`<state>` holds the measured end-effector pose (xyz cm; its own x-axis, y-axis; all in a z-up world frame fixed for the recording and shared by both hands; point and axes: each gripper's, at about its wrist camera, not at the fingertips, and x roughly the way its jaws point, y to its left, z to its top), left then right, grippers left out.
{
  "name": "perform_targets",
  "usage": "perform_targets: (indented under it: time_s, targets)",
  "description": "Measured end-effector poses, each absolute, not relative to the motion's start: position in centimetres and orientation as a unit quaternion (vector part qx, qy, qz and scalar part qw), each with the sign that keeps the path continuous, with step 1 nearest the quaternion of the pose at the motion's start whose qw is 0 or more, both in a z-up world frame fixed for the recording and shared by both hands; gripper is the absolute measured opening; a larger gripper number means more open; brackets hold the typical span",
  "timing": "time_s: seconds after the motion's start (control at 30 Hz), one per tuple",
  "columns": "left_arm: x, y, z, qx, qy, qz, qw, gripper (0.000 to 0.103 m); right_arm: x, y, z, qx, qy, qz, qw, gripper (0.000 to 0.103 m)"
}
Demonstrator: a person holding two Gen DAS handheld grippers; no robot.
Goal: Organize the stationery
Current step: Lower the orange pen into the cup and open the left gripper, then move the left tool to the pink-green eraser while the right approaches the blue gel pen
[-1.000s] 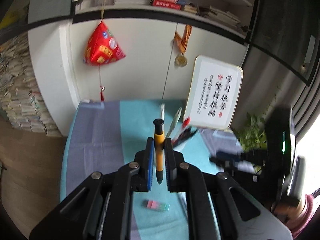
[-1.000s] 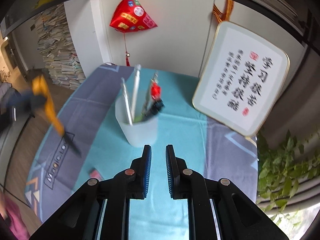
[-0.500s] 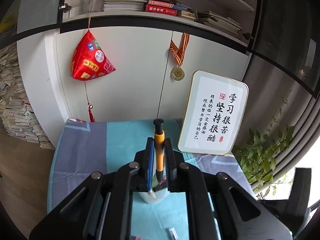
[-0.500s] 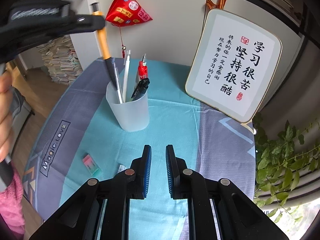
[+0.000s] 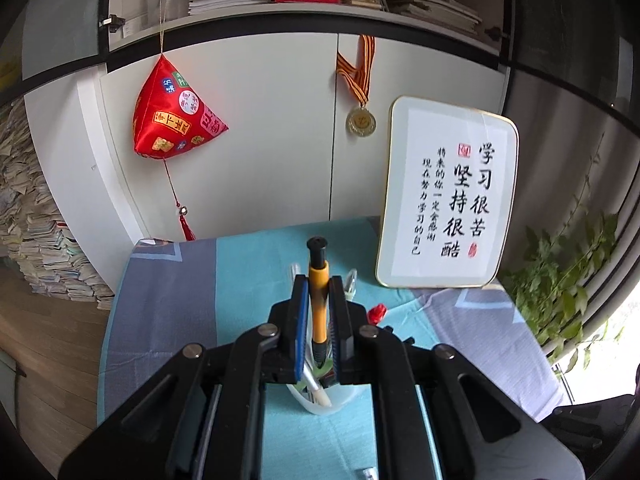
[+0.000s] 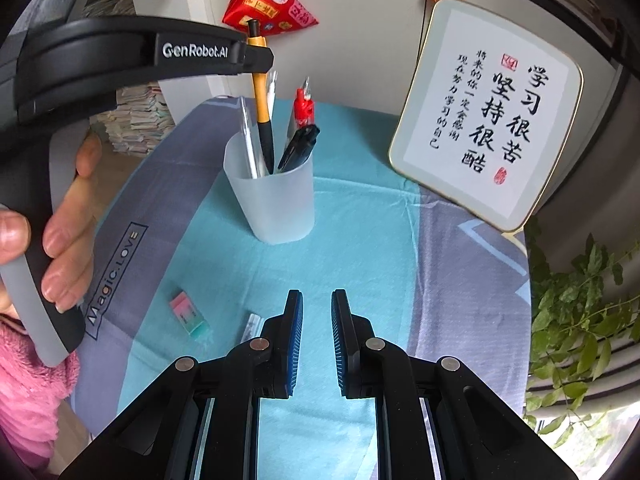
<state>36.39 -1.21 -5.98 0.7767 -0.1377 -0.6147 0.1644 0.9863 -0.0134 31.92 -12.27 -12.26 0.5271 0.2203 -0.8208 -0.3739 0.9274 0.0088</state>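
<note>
White cabinet doors (image 5: 256, 128) stand beneath a book-laden shelf (image 5: 320, 8). Stacked papers (image 5: 36, 240) rise from the wooden floor (image 5: 44, 344) in daylight.

Left tongs (image 5: 319, 312) clamped (angled down); right tongs (image 6: 316, 312) empty.

The left wrist view looks along its gripper (image 5: 318, 292) from just above the cup (image 5: 320, 402), toward the table's (image 5: 160, 300) far edge. The right wrist view looks down more steeply from farther back, over the near edge. Both share the cup (image 6: 276, 204), the framed sign (image 6: 486, 120) and the far edge.
</note>
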Motion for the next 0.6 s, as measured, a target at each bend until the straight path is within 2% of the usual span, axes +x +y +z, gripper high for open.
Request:
perform_targets:
  time_s: [0.3,0.37,0.43,0.47,0.6]
  targets:
    - [35.4,-1.2,-6.4,0.037,0.339,-0.082,0.936,0.012,31.5,-12.9,-12.9,-0.076,0.465,0.177,0.864,0.013]
    - [34.5,-0.6,-5.9,0.035,0.333,-0.081,0.939,0.018,31.5,-13.0,-13.1,-0.072,0.47,0.18,0.861,0.013]
    - [33.5,-0.1,-5.7,0.033,0.328,-0.078,0.941,0.038,31.5,-13.0,-13.4,-0.068,0.477,0.183,0.857,0.013]
    - [32.9,0.3,-5.7,0.032,0.327,-0.073,0.942,0.041,31.5,-12.9,-13.6,-0.067,0.48,0.184,0.855,0.013]
    - [30.5,2.0,-6.4,0.021,0.34,-0.072,0.937,0.041,31.4,-12.6,-14.2,-0.061,0.495,0.188,0.846,0.013]
